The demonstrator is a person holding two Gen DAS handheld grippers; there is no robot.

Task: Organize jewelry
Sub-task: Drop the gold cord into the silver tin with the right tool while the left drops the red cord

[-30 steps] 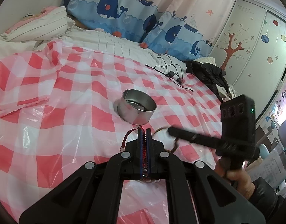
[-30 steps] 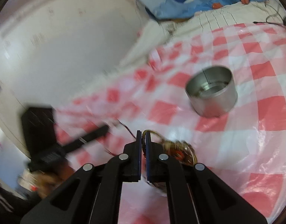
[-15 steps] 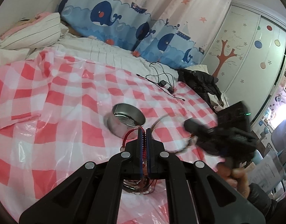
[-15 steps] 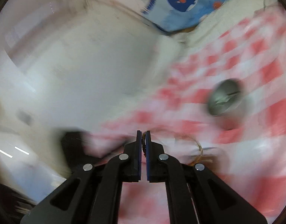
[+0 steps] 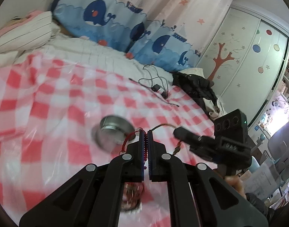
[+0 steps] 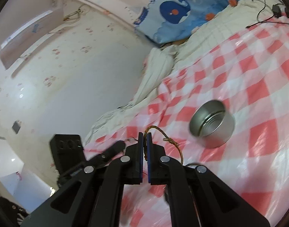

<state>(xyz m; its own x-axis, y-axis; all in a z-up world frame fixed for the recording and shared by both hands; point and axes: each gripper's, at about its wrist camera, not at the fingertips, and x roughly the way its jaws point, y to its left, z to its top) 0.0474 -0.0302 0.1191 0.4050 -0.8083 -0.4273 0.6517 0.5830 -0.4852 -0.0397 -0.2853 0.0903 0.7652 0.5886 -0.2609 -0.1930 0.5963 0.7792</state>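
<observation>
Two cords lifted above the bed (image 5: 50, 98). Left tongs (image 5: 146, 132) pinch a red cord (image 5: 128, 138); right tongs (image 6: 145, 135) pinch a brown cord (image 6: 159, 130). Tin (image 6: 212, 126) sits near, open. Cords look light, limp, prone to tangle; hold mid-loop, away from beads.

No legible text, labels, brands or numbers in either wrist view. Only pictorial prints: whales and boats on curtain (image 5: 114, 24) at 12 o'clock, tree and balls on wardrobe door (image 5: 237, 56) at 2 o'clock.
</observation>
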